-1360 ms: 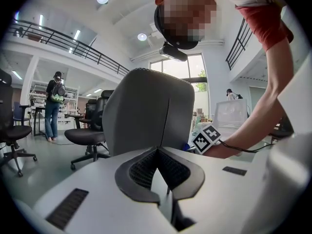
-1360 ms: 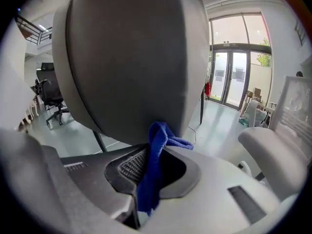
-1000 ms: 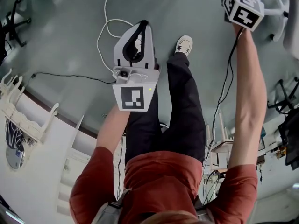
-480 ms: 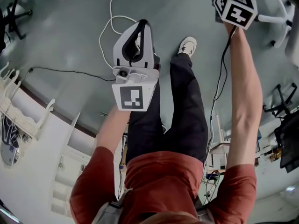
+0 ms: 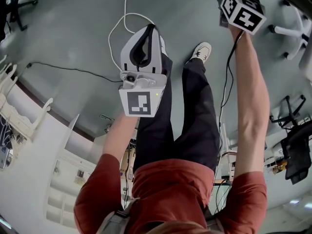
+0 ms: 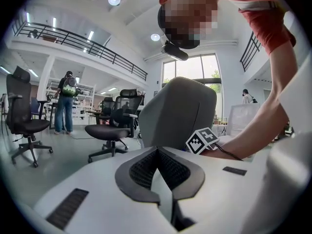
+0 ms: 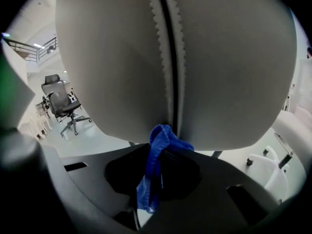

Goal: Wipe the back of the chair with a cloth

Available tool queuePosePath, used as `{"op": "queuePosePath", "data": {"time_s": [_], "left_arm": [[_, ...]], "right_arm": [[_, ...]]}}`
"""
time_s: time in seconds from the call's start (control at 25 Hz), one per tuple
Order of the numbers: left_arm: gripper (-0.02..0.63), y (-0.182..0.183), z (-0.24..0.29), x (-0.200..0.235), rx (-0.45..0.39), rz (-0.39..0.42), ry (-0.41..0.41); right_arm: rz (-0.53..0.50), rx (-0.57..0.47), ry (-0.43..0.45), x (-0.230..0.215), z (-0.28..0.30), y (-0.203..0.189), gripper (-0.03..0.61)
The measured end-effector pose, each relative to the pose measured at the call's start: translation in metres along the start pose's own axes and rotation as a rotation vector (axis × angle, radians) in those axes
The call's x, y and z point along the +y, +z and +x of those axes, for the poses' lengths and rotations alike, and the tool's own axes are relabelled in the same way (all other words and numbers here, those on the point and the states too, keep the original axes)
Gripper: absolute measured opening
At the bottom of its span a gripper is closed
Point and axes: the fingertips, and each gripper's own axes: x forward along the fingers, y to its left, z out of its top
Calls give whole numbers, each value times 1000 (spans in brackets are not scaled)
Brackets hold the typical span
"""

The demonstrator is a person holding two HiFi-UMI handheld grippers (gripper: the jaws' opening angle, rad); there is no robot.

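The grey chair back [image 7: 122, 57] fills the right gripper view, with a stitched seam running down its middle. My right gripper [image 7: 158, 152] is shut on a blue cloth [image 7: 155, 167], whose bunched top touches the seam at the chair back's lower edge. In the head view only that gripper's marker cube [image 5: 242, 11] shows, at the top right. My left gripper [image 5: 150, 27] hangs shut and empty over the floor, away from the chair. Its own view shows the chair back [image 6: 178, 111] ahead and the right gripper's cube [image 6: 202, 140] beside it.
A white cable [image 5: 122, 23] and a black cable [image 5: 63, 69] lie on the grey floor near my shoe [image 5: 202, 50]. A white chair base [image 5: 292, 30] stands at the right. Black office chairs [image 6: 114, 126] [image 6: 24, 121] and a standing person [image 6: 65, 101] are farther off.
The right gripper's cube has drifted a little left and up in the head view. The left gripper keeps its pose, and the floor has shifted as the head turned.
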Motion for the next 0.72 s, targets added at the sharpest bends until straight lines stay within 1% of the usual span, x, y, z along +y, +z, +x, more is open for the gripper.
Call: {"op": "queuePosePath", "data": {"time_s": [0.2,0.52,0.6,0.72], "left_arm": [[14,-1,-12,21,-3,-13,23],[14,0,-26,45,-5,-22,43],[14,0,-29,50,-4,-24,47],[14,0,-32,54,-8,-22,47]], "right_arm": [[-98,-1,66,50,8,10,58],[-137,0,157,125,18,16,58],[-137,0,165,135,20,16,58],[-123,1,153,139,19,15,58]]}}
